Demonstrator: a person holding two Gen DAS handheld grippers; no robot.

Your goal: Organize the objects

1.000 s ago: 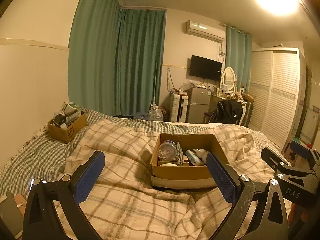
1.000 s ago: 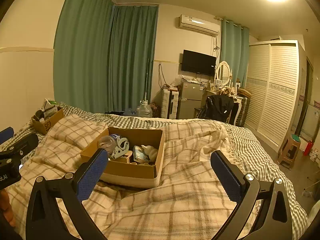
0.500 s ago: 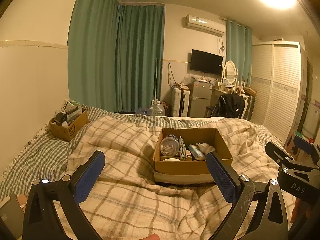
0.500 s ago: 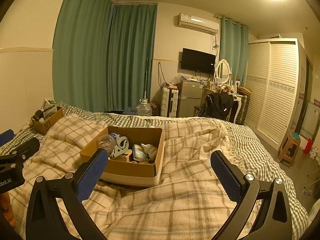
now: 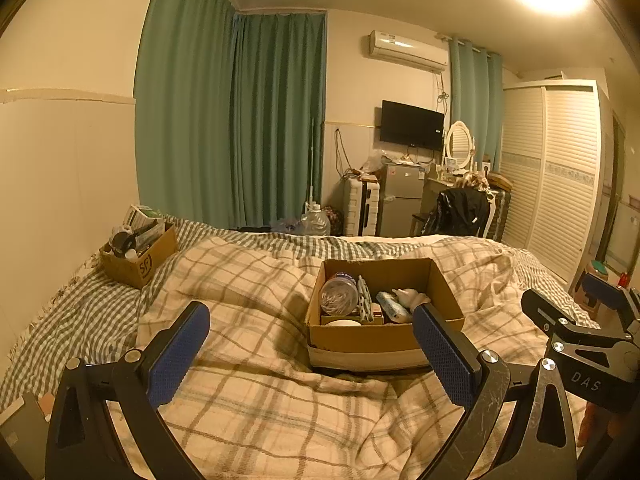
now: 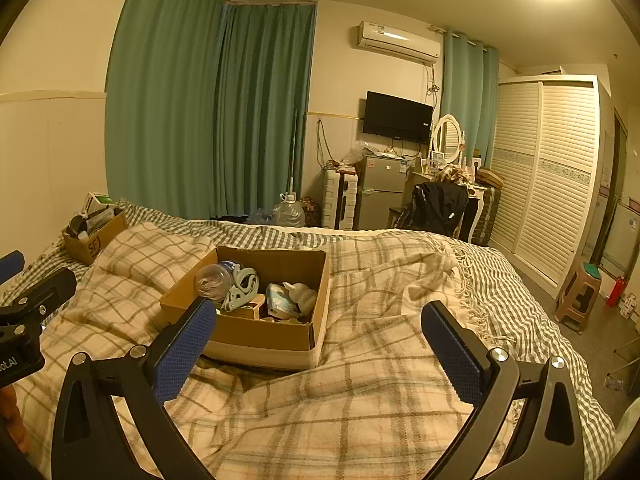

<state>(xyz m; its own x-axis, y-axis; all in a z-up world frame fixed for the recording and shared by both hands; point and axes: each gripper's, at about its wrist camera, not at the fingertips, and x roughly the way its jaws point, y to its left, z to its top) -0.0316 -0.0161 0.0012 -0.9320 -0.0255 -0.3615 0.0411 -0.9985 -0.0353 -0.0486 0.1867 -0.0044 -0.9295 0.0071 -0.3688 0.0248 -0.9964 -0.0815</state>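
An open cardboard box [image 5: 372, 338] [image 6: 260, 338] sits on the plaid blanket in the middle of the bed. It holds a clear plastic bottle [image 5: 338, 294] [image 6: 216, 276], a pale blue clip [image 6: 240, 288], a wipes pack [image 6: 280, 298] and a white figure [image 6: 302, 296]. A second, smaller box [image 5: 138, 258] [image 6: 94, 238] full of items stands at the bed's far left. My left gripper [image 5: 310, 344] is open and empty, just short of the middle box. My right gripper [image 6: 316, 342] is open and empty, to the box's right.
The plaid blanket [image 6: 360, 380] is rumpled over a green checked sheet [image 5: 80, 312]. Beyond the bed are green curtains, a water jug [image 6: 288, 212], a small fridge [image 6: 380, 192], a chair with a black jacket [image 6: 436, 204], a white wardrobe and a stool [image 6: 580, 296].
Both grippers have drifted slightly; the middle box sits a little lower and closer in the left wrist view. Both stay open and empty.
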